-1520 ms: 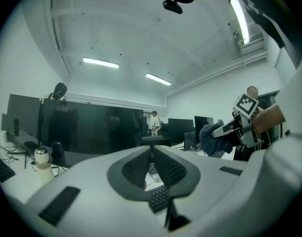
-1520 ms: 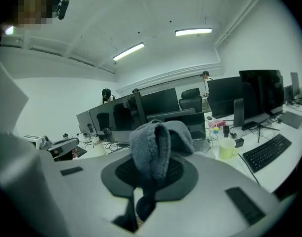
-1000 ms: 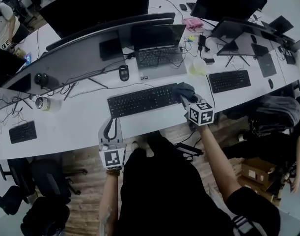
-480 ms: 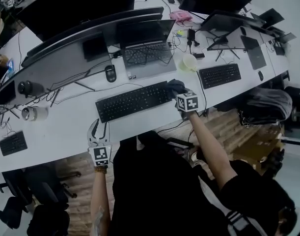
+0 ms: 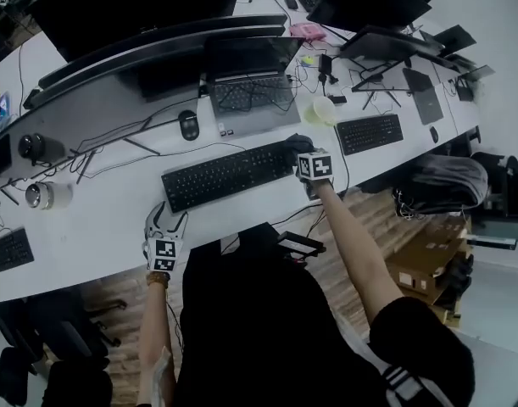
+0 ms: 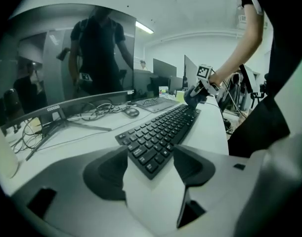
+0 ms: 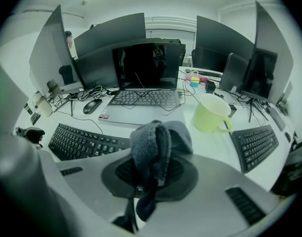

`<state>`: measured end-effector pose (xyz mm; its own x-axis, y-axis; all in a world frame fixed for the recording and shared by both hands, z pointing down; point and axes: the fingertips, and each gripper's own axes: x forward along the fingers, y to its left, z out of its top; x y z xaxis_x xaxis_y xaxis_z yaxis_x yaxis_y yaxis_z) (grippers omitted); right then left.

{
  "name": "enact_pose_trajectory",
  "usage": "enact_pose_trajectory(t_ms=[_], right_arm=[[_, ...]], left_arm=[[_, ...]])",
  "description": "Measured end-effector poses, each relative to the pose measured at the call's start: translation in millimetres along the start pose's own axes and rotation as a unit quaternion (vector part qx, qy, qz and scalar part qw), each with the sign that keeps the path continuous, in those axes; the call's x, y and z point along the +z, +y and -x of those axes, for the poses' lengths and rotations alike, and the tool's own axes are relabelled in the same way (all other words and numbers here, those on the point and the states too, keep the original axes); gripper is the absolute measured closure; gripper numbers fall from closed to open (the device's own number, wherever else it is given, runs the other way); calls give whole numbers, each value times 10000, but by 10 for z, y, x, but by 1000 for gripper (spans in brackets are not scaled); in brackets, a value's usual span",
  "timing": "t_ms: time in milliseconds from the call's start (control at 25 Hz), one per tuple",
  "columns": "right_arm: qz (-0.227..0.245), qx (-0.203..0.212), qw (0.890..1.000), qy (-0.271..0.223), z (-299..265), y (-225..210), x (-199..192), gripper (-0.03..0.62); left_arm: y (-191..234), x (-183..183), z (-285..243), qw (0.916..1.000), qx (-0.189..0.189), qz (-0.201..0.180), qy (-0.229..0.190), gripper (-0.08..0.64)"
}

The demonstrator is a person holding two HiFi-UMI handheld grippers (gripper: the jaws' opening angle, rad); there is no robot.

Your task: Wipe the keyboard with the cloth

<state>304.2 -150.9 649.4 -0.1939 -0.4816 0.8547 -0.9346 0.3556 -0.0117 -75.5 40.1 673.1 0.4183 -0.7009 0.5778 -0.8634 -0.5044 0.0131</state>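
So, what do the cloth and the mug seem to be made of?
Cloth: soft dark grey fabric, probably terry or fleece; its surface looks nubby and it folds limply. Mug: pale yellow-green, smooth with a slight sheen; ceramic or plastic, the look leaves it open.

The cloth hides one end of the keyboard; head view's left edge cuts a small keyboard.

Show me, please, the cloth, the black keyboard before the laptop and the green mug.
cloth [image 7: 158, 147], right gripper view, its bunched fold.
black keyboard [image 5: 229, 175], head view, middle of its keys.
green mug [image 7: 210, 113], right gripper view, its side wall.
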Motion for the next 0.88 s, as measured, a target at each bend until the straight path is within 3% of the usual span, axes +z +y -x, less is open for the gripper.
enact_pose_trajectory(t_ms=[240, 440, 720, 880], right_arm=[[-236, 17, 9995, 226, -257, -81, -44, 556], [-418, 328, 9981, 317, -364, -6, -55, 554], [269, 311, 9978, 512, -439, 182, -29, 552], [348, 426, 9962, 682, -465, 303, -39, 552]], left_arm=[[-4, -176, -170, 9994, -288, -44, 200, 252], [-32, -371, -284, 9979, -365, -98, 520, 242], [-35, -382, -304, 9977, -212, -306, 567, 242], [-48, -394, -301, 9975, -215, -348, 573, 242]])
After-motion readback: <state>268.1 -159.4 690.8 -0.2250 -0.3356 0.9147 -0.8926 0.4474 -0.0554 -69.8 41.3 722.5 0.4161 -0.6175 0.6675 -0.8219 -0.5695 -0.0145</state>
